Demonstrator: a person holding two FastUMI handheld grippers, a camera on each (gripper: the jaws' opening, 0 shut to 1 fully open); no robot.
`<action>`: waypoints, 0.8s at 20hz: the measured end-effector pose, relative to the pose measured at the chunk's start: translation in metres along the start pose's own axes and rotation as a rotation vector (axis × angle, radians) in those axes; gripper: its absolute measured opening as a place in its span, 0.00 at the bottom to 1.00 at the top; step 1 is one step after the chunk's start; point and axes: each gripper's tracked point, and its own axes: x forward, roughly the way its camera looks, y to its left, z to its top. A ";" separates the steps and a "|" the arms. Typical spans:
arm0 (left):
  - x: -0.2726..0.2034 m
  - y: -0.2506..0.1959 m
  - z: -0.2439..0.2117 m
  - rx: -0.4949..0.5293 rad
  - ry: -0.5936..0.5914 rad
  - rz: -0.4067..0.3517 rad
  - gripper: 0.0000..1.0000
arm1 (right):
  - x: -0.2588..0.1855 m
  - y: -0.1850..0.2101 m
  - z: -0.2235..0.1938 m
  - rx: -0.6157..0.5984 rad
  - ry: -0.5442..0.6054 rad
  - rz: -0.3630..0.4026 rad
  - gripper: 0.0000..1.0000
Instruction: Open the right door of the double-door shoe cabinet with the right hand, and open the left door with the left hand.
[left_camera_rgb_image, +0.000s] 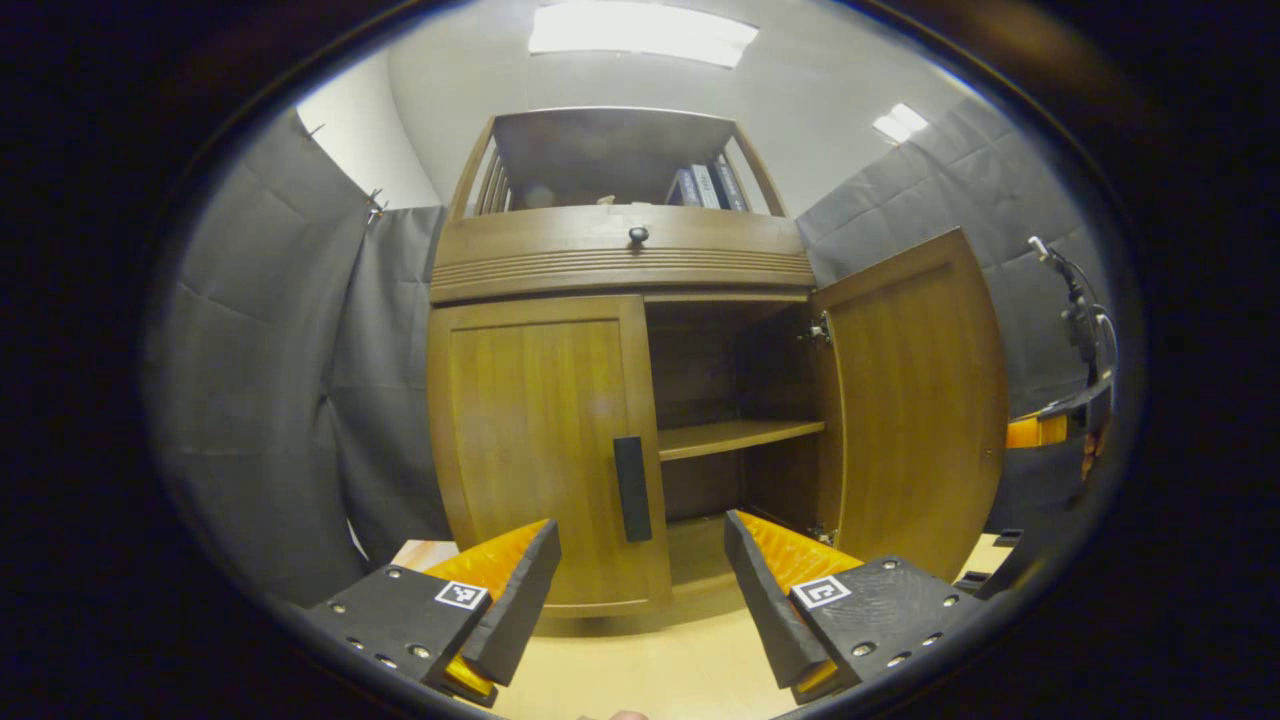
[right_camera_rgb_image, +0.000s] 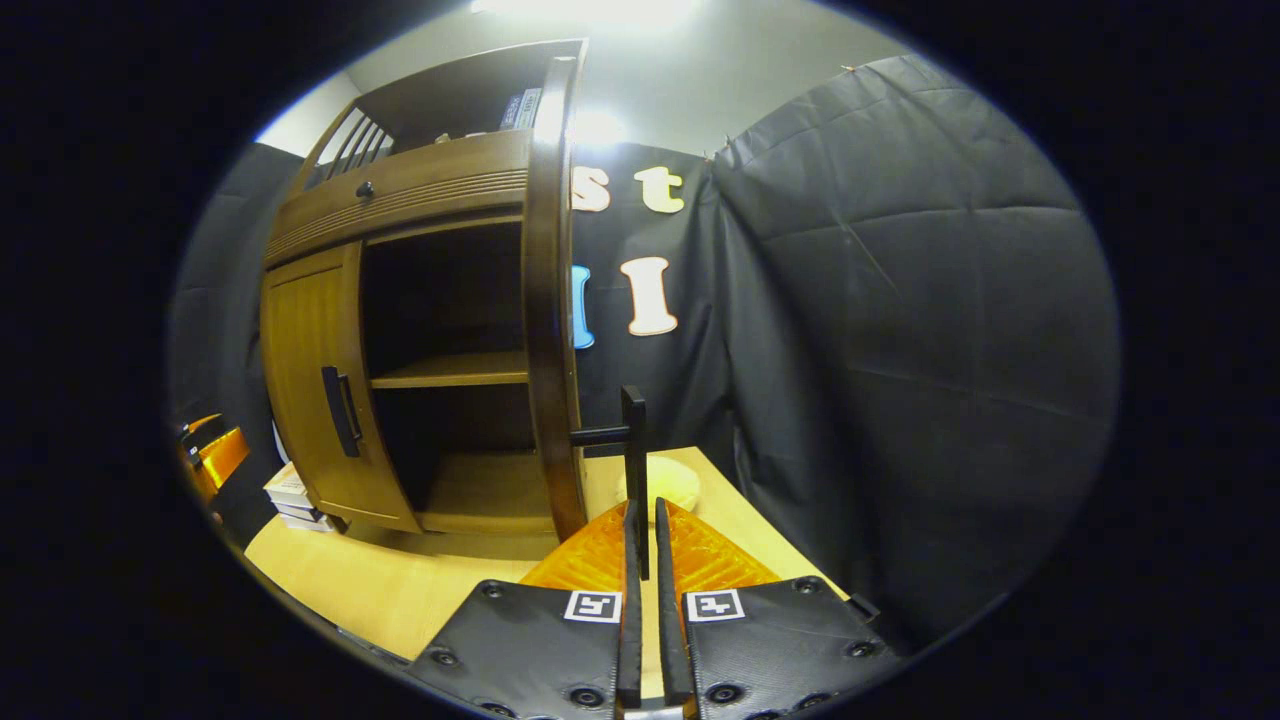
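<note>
The brown wooden shoe cabinet (left_camera_rgb_image: 620, 255) stands on a pale table. Its left door (left_camera_rgb_image: 540, 440) is closed, with a dark vertical handle (left_camera_rgb_image: 631, 488) at its inner edge. My left gripper (left_camera_rgb_image: 640, 575) is open just in front of that handle, one finger on each side of it and not touching. The right door (left_camera_rgb_image: 915, 400) is swung wide open, showing an inner shelf (left_camera_rgb_image: 735, 435). In the right gripper view this door (right_camera_rgb_image: 548, 300) is edge-on, and my right gripper (right_camera_rgb_image: 640, 545) is shut on its black handle (right_camera_rgb_image: 633, 430).
A drawer with a round knob (left_camera_rgb_image: 638, 235) and an open top shelf with books (left_camera_rgb_image: 705, 185) sit above the doors. A pale round object (right_camera_rgb_image: 665, 480) lies on the table (right_camera_rgb_image: 400, 590) behind the open door. Small boxes (right_camera_rgb_image: 288, 495) are stacked left of the cabinet. Dark cloth walls surround the booth.
</note>
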 end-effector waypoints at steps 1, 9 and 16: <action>0.005 0.000 0.000 -0.004 0.000 0.000 0.94 | -0.003 0.000 0.003 0.007 -0.007 -0.001 0.00; 0.056 0.006 0.005 0.003 -0.004 0.023 0.94 | -0.037 0.008 0.025 -0.029 -0.076 0.011 0.00; 0.111 0.015 -0.004 0.002 0.012 0.061 0.94 | -0.049 0.031 0.023 -0.051 -0.108 0.073 0.68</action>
